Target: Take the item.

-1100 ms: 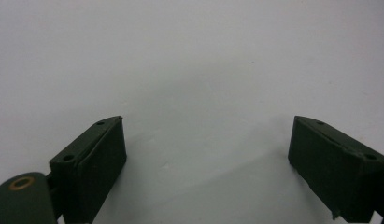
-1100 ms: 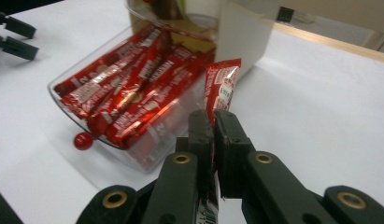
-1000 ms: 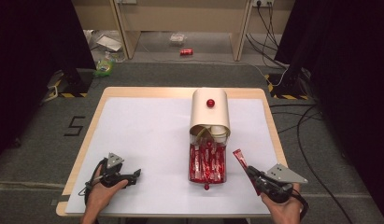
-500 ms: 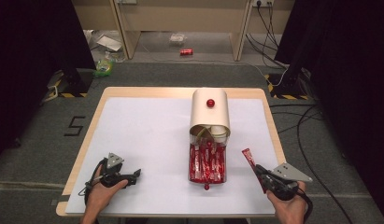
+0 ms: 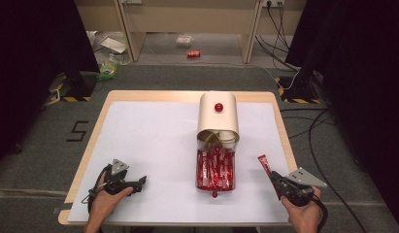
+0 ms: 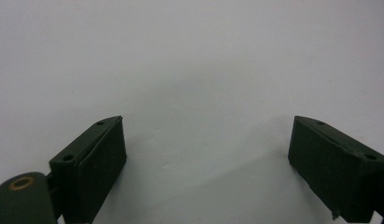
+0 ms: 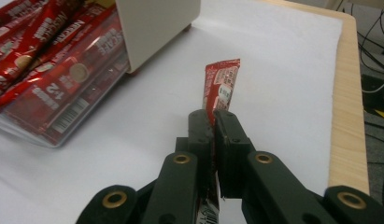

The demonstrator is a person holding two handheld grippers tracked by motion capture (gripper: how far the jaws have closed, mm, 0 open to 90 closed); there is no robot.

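Lowered toward five o'clock, the right gripper (image 7: 212, 122) clamped a red sachet (image 7: 221, 86); its own view revealed the label. Left gripper (image 6: 206, 154) rested wide open.

In the right gripper view the lower end of the red sachet (image 7: 221, 88) is hidden between the black jaws of the right gripper (image 7: 213, 122), and its small print is too blurred to read. The clear tray (image 7: 49, 126) of sachets is cut off by that picture's left edge, the cream housing (image 7: 152, 25) by the top edge. In the high view the tray's far end is hidden under the housing.
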